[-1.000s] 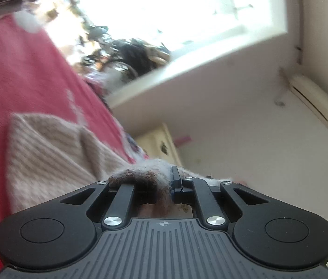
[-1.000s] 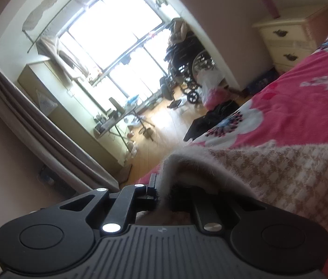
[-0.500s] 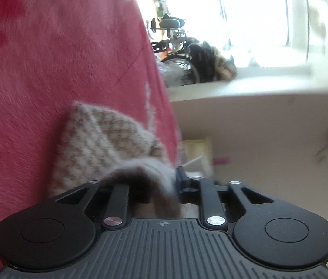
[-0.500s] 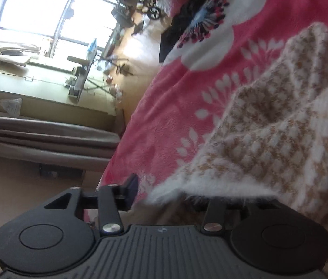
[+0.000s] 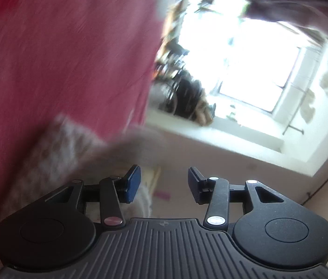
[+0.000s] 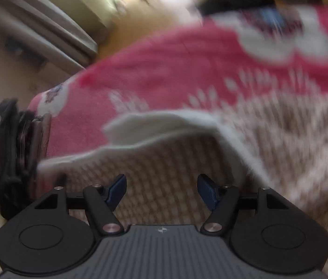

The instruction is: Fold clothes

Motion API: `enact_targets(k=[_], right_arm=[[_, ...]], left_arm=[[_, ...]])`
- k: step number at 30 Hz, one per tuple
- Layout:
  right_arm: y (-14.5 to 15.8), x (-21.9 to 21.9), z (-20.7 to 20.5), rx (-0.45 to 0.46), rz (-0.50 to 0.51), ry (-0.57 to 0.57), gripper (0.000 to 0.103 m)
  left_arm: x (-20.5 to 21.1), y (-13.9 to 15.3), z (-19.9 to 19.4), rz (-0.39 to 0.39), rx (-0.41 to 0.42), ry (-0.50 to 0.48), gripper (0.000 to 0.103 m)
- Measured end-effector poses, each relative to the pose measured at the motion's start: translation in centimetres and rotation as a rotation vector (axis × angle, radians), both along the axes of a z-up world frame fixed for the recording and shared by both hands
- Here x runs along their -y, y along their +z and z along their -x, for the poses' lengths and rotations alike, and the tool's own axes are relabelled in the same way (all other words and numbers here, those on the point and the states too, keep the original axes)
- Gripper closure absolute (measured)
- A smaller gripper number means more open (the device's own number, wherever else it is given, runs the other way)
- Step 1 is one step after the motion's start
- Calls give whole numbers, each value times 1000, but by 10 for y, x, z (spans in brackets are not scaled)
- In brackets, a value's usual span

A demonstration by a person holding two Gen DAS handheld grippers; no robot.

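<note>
Left gripper: jaws opening, nothing between; checked sweater blurred beside left finger, on pink blanket. Right gripper: jaws opening, clear of sweater lying beneath (white edge folded, pattern smeared by motion).

garment on blanket, window behind

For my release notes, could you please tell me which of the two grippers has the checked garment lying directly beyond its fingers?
The right gripper: its opening jaws frame the checked garment, gripping nothing. The left gripper, also opening, frames bare wall, with the garment off to its side.
</note>
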State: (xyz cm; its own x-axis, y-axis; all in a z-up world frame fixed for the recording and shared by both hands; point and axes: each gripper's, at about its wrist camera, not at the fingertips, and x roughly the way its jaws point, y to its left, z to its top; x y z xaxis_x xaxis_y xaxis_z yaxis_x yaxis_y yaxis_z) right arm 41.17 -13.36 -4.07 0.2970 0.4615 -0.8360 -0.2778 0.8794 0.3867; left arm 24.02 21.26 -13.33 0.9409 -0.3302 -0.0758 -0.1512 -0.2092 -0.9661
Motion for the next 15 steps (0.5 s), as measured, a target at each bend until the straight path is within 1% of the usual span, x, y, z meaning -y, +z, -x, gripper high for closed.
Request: enact_targets(k=[2, 3, 5, 7, 9, 10, 12, 15], right_arm=[[11, 8, 11, 168, -27, -72, 33], [15, 16, 16, 221, -75, -118, 33], [22, 38, 27, 268, -226, -213, 33], [26, 63, 43, 272, -357, -278, 33], [26, 82, 65, 277, -403, -319, 32], [24, 94, 78, 278, -414, -340, 31], [15, 118, 103, 264, -432, -397, 30], [-21, 163, 147, 173, -467, -526, 29]], left_arm=[[-2, 11, 1, -76, 10, 29, 59], [-2, 17, 4, -115, 11, 29, 59], [0, 28, 10, -181, 31, 16, 59], [10, 38, 20, -236, 52, -15, 59], [25, 47, 30, -290, 83, -77, 58], [33, 51, 36, -331, 92, -115, 58], [51, 60, 50, -441, 110, -204, 57], [70, 70, 79, -616, 122, -315, 55]])
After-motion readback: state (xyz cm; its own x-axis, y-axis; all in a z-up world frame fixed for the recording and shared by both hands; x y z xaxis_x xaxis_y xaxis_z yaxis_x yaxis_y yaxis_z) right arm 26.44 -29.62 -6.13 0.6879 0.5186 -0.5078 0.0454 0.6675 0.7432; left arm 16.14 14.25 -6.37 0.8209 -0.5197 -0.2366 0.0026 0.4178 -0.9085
